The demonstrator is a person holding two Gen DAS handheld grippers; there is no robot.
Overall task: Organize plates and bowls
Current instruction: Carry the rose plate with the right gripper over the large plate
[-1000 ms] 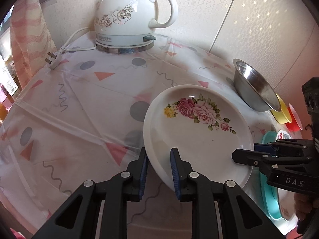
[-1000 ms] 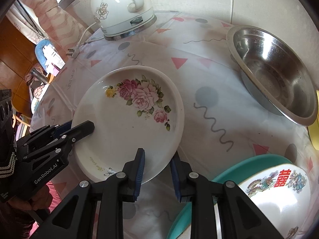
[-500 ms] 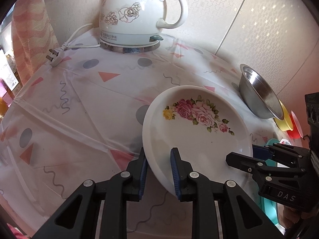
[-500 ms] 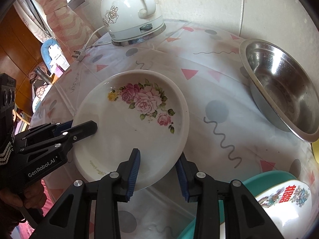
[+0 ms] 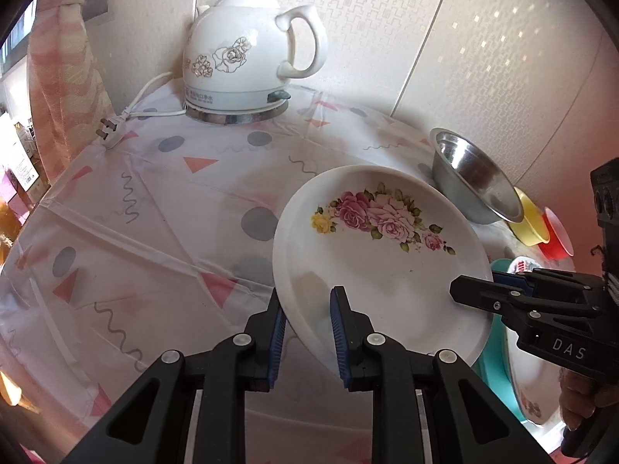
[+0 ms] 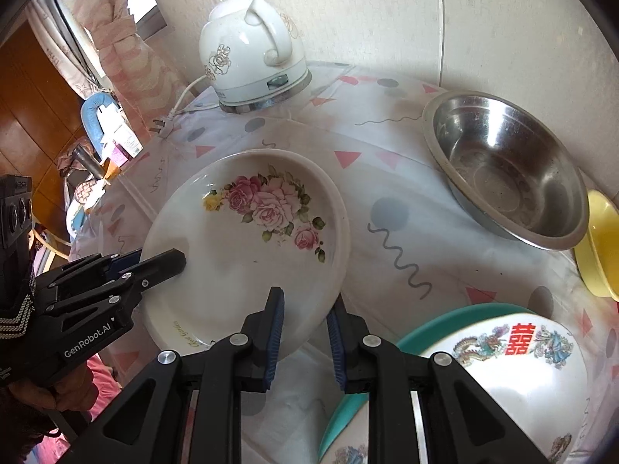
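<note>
Both grippers are on the same white glazed ceramic plate with the pink rose print (image 5: 381,266). Left gripper (image 5: 307,334) has its blue-padded fingers (image 5: 277,332) pinching the plate's near-left rim, one pad over the lip, one under. Right gripper (image 6: 303,334) sits on the near-right rim; its fingers (image 6: 274,328) have just been closing, the rim is between them, and they now look clamped on it. The plate sits tilted, its near-left edge raised off the surface (image 5: 147,239) (plastic cover with grey dots, pink triangles, squiggles); I'd judge it held clear between the two grips. Handling: rigid, moderately heavy for an edge pinch, glaze is slick, chips or shatters if dropped or knocked. Rim is the only real purchase, so two roughly opposed rim grips are right; keep both fingers seated deep over the lip and move the hands together, since any twist between them could lever the rim out of one grip. Just right of it: white round dish with a red character and dragon print (image 6: 514,363) resting on a teal plate (image 6: 456,315), probably the stack target, so lower flat, no ceramic-on-ceramic bump. Further back right: stainless steel bowl (image 6: 506,170), then small yellow bowl (image 6: 599,243) and red bowl (image 5: 557,234). Far end: white ceramic electric kettle with gold flower print (image 5: 247,58), plug (image 5: 110,131) lying loose.
</note>
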